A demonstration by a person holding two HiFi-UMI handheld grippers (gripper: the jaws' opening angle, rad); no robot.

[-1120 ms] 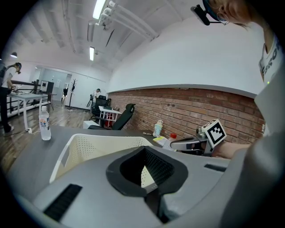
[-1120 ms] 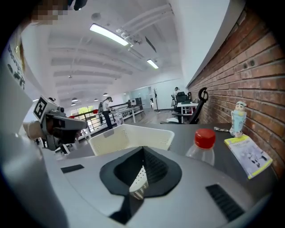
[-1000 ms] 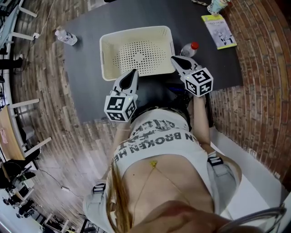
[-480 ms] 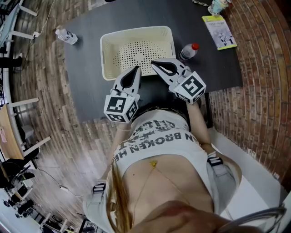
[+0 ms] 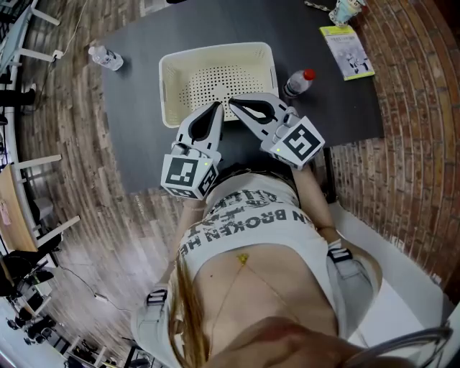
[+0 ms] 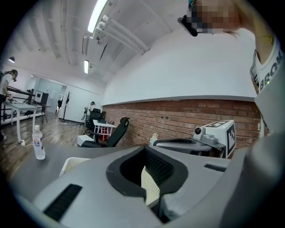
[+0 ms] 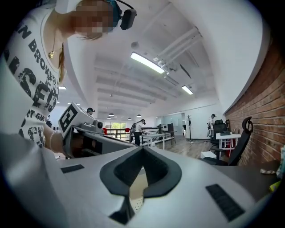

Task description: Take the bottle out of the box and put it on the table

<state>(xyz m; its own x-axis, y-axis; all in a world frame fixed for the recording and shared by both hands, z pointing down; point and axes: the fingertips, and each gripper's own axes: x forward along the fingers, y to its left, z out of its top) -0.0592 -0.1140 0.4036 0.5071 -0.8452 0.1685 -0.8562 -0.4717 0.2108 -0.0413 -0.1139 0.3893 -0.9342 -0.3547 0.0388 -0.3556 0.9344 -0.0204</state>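
A cream perforated box (image 5: 215, 75) sits on the dark table (image 5: 133, 122), and no bottle shows inside it. A clear bottle with a red cap (image 5: 298, 81) rests on the table just right of the box. My left gripper (image 5: 214, 109) hangs shut and empty over the box's near rim. My right gripper (image 5: 234, 101) is beside it, also shut and empty, pointing left across the rim and well clear of the bottle. In the left gripper view the shut jaws (image 6: 144, 151) frame a strip of the box (image 6: 150, 189). The right gripper view (image 7: 142, 149) shows the same.
A second clear bottle (image 5: 106, 57) lies at the table's far left corner, also in the left gripper view (image 6: 39, 142). A yellow-green booklet (image 5: 346, 47) and a small object (image 5: 343, 8) sit at the back right. Wooden floor lies left, brick paving right.
My right gripper has drawn away from the red-capped bottle, swinging left and up to the box's near rim beside the left gripper. The left gripper has risen a little.
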